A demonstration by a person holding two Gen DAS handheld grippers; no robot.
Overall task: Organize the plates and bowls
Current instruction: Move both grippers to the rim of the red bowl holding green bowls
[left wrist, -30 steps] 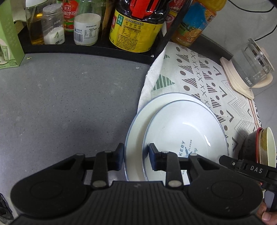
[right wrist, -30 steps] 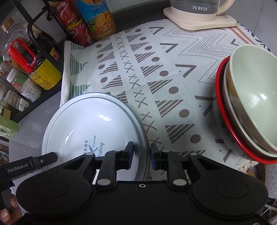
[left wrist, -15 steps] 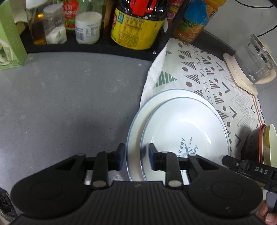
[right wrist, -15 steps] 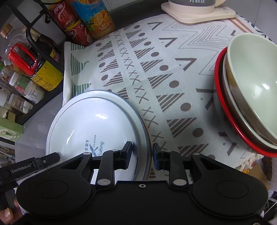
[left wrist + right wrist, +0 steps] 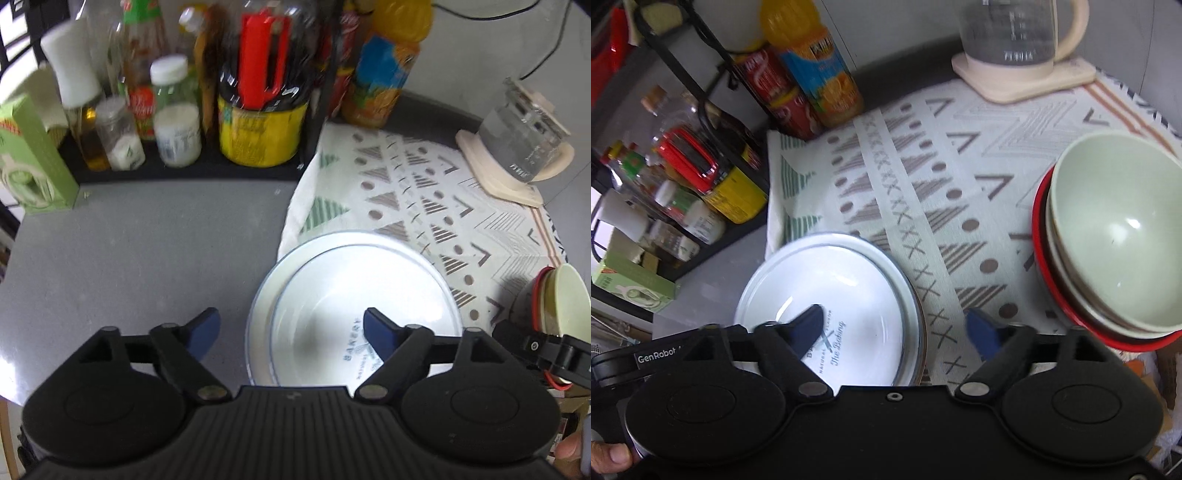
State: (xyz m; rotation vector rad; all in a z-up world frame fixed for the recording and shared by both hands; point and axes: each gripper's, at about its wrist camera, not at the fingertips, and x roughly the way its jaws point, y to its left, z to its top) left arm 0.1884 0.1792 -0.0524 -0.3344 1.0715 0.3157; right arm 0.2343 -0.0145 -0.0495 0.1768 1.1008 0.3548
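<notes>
A stack of white plates [image 5: 354, 291] with blue rims lies at the left edge of the patterned cloth; it also shows in the right wrist view [image 5: 842, 284]. A stack of bowls [image 5: 1108, 240], pale green on top and red-rimmed below, stands on the cloth at the right, and shows in the left wrist view [image 5: 554, 295]. My left gripper [image 5: 291, 328] is open and raised over the plates' left rim. My right gripper [image 5: 897, 328] is open and raised over their right rim. Neither holds anything.
A black rack with bottles and jars [image 5: 258, 110] lines the back left. A green box [image 5: 33, 162] stands at the far left. A glass kettle [image 5: 1015, 37] on a cream base stands at the back right. Grey counter [image 5: 129, 251] lies left of the cloth [image 5: 960, 184].
Both grippers were shut on the plate rims. Both have now opened, let go and pulled up and back; the plates lie on the cloth.
</notes>
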